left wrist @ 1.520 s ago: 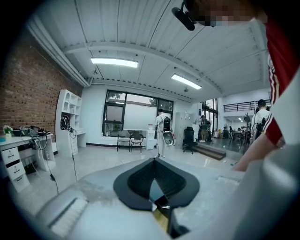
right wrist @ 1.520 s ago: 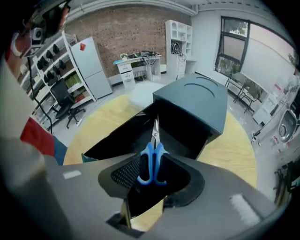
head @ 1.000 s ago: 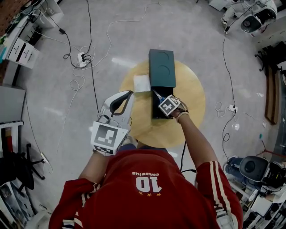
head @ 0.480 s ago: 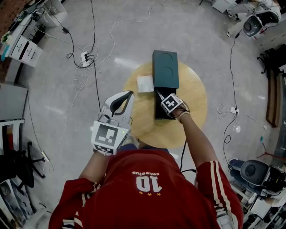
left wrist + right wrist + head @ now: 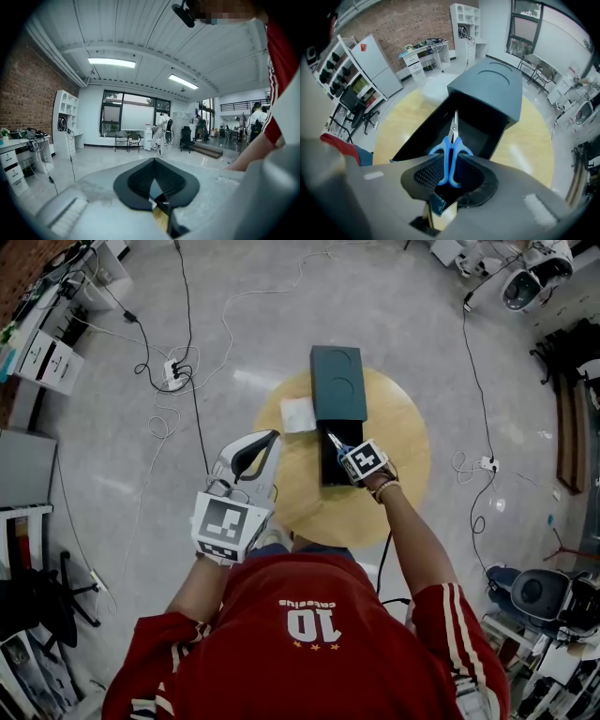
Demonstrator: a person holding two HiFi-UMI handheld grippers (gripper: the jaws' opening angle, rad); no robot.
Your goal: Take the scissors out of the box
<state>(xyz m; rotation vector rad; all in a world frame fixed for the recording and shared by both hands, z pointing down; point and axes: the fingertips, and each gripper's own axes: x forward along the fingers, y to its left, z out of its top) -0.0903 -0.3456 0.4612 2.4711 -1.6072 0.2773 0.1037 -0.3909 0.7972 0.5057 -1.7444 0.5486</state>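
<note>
Our right tongs (image 5: pixel 452 165) had just been closing and pinched the scissors (image 5: pixel 451 143), which lay inside the box (image 5: pixel 490 86). Left tongs (image 5: pixel 154 161) were together, empty. We figured that skinny handle grip could slip mid-lift.

You wear a red short-sleeved shirt (image 5: pixel 309 657) with a large white number 10 printed on it. A line of small white lettering sits on one side of the number, and a row of small pale marks on the other. White stripes (image 5: pixel 457 620) run down the right sleeve. A pale band (image 5: pixel 383 488) circles your right wrist. Your left gripper (image 5: pixel 273 435) is light grey with curved arms and black ribbed pads (image 5: pixel 140 180). It has a cube (image 5: pixel 225 526) bearing black-and-white square markers. Your right gripper (image 5: pixel 451 164) is the same grey, with black mesh-textured pads (image 5: pixel 429 176) and a similar marker cube (image 5: pixel 363 460).
</note>
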